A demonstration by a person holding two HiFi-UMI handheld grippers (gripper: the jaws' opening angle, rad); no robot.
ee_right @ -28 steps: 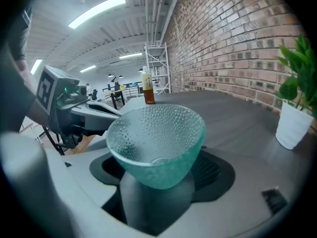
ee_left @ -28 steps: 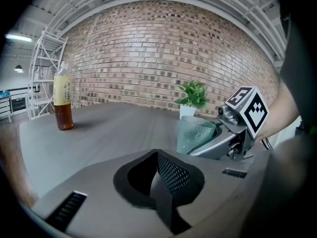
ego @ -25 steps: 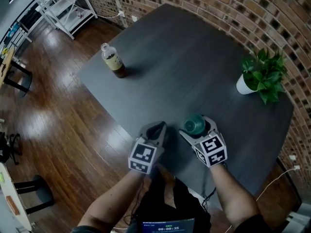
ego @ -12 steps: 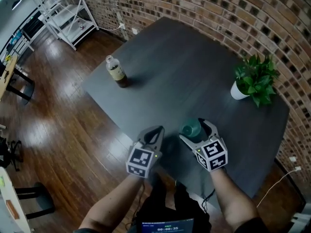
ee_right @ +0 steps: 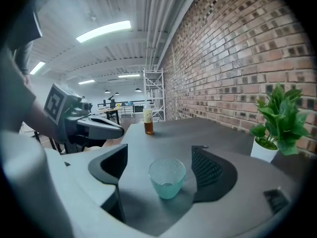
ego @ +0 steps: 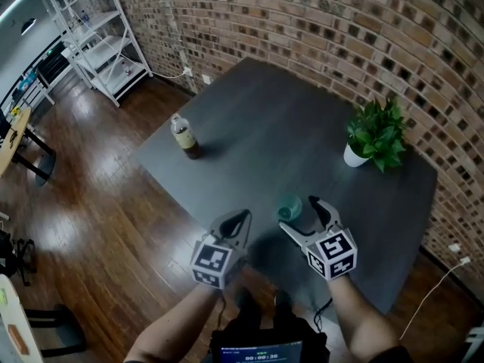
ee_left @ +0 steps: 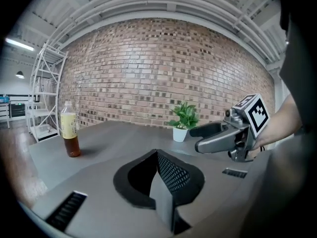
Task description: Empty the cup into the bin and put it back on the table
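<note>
A pale green translucent cup (ego: 289,207) stands upright on the dark grey table (ego: 287,119) near its front edge. My right gripper (ego: 299,214) is open just above and behind it. In the right gripper view the cup (ee_right: 167,177) shows between the two black pads (ee_right: 207,171) with a gap on each side, touched by neither. It looks empty apart from a faint trace at the bottom. My left gripper (ego: 239,219) hovers to the left of the cup, by the table's front edge. Its jaws (ee_left: 157,178) are pressed together with nothing between them.
A bottle of brown liquid (ego: 184,136) stands near the table's left edge. A potted green plant (ego: 372,136) sits at the back right by the brick wall. White metal shelving (ego: 91,36) stands on the wooden floor at the far left.
Both grippers have risen and the head view has pulled back from the table. The cup has stayed on the table, and the right jaws now stand higher above it.
</note>
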